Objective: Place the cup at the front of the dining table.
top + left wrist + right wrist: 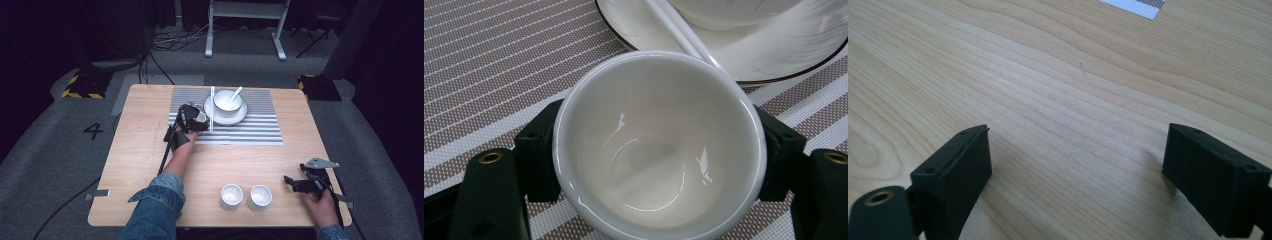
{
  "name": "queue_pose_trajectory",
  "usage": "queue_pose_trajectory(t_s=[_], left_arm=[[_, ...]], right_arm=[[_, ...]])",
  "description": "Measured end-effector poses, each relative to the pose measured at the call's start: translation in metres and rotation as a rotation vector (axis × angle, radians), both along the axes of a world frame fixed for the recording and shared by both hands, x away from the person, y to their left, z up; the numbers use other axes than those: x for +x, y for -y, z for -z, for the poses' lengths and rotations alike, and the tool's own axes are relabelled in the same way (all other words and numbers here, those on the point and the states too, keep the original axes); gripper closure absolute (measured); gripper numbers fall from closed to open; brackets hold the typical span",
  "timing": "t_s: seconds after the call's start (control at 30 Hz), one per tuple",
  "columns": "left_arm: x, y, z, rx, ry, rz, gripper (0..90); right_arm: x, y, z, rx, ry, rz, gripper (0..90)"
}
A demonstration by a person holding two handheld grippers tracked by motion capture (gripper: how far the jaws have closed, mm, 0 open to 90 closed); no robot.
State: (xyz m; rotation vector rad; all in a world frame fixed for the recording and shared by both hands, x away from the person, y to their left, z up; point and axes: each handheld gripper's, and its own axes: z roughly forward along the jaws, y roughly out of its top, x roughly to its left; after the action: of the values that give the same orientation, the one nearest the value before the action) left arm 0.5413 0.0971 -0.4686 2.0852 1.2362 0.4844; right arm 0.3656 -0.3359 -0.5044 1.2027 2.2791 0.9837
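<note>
One glossy, seemingly empty white cup [659, 150]

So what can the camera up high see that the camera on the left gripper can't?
The high view takes in the whole wooden table, two more white cups near the front edge, the right gripper resting open on the wood, a spoon in the bowl, and the person's sleeve.

The left gripper view looks inside the held cup: it is empty and shiny.

Both show that cup in the left gripper, the striped mat and the plate.
</note>
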Motion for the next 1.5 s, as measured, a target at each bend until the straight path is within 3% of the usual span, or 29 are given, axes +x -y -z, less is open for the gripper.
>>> queue_pose_trajectory(t_s=[0.47, 0.8, 1.03, 1.17, 1.5], left_arm=[[-0.009, -0.008, -0.019, -0.089, 0.058, 0.015, 16.5], [-0.027, -0.008, -0.043, -0.087, 0.099, 0.048, 17.5], [-0.042, -0.006, -0.055, -0.051, 0.103, 0.076, 18.4], [-0.055, -0.011, -0.060, -0.069, 0.101, 0.075, 18.5], [-0.081, -0.020, -0.069, -0.064, 0.101, 0.083, 18.6]], right_arm=[[0.000, 0.000, 0.000, 0.000, 0.000, 0.000, 12.2], [0.001, 0.000, 0.000, 0.001, -0.001, 0.004, 12.2], [0.001, 0.000, 0.000, 0.001, -0.001, 0.004, 12.2], [0.001, 0.000, 0.000, 0.002, -0.002, 0.005, 12.2], [0.001, -0.001, 0.000, 0.003, -0.002, 0.005, 12.2]])
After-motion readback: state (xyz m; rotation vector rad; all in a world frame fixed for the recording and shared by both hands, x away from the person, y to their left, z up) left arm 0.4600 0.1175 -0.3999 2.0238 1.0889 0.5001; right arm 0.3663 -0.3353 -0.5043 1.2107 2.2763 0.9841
